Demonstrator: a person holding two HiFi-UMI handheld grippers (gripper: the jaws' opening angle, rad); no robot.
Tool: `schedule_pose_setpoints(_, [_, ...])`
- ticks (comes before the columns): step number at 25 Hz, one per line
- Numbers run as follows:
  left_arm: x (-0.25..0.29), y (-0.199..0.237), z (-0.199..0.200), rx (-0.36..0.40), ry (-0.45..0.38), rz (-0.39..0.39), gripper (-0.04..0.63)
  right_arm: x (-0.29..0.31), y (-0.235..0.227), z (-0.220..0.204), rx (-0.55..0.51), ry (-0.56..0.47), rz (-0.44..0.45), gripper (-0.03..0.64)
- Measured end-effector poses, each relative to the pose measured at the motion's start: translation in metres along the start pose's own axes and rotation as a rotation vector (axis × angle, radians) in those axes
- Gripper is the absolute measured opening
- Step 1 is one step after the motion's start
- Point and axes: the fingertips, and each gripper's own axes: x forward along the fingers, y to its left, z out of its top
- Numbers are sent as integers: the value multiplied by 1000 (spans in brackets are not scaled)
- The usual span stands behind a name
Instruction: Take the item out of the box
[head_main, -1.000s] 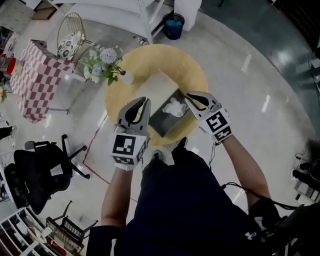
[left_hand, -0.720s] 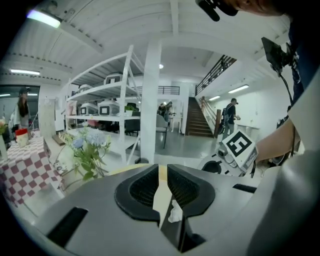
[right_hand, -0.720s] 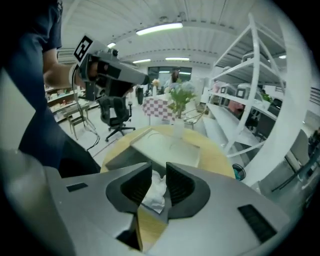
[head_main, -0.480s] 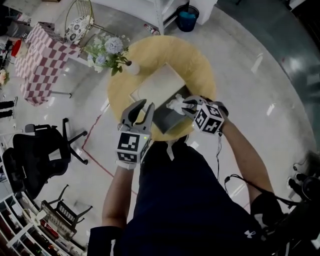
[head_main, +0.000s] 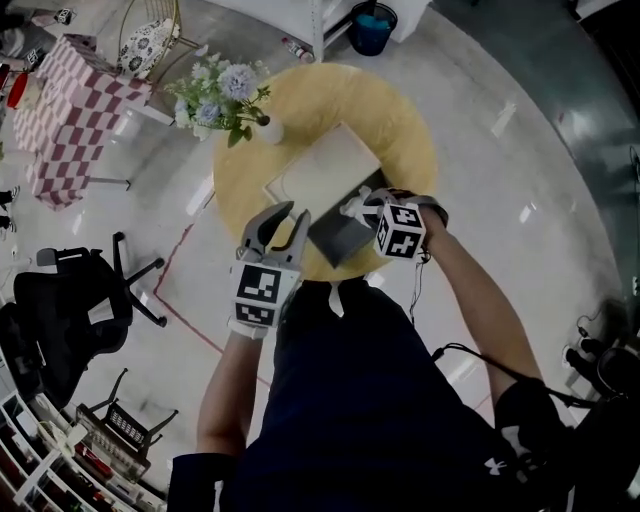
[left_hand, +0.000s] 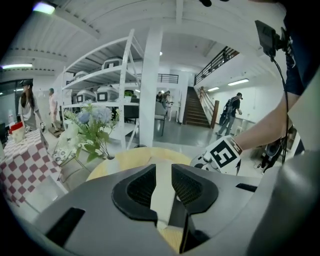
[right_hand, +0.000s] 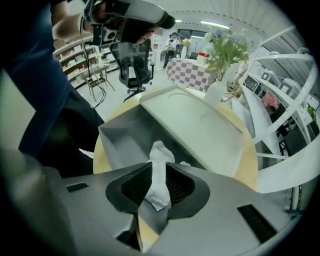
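The right gripper (right_hand: 156, 187) pinches the tissue (right_hand: 159, 162) rising from the box (right_hand: 120, 142) just ahead, while the left gripper (left_hand: 162, 185) hangs narrowly parted and empty, so pulling could drag the unheld box along.

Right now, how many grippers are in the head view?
2. The left gripper is by the table edge, jaws apart; the right gripper is at the box, jaws shut on the white tissue.

soft crumpled paper tissue (right_hand: 159, 152), matt grey box (right_hand: 124, 144), smooth yellow tabletop (head_main: 322, 100), glossy pale floor (head_main: 520, 150)
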Motion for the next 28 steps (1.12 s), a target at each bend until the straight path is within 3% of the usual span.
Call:
schedule_pose_setpoints(9, [-11, 24, -21, -59, 15, 3, 104, 31, -2, -12, -30, 126, 32, 66])
schedule_pose_setpoints(16, [-18, 37, -26, -87, 20, 12, 104, 38, 0, -7, -54, 148, 53, 43])
schedule_pose_setpoints(28, [-17, 28, -23, -69, 14, -24, 104, 28, 3, -4, -54, 147, 17, 14])
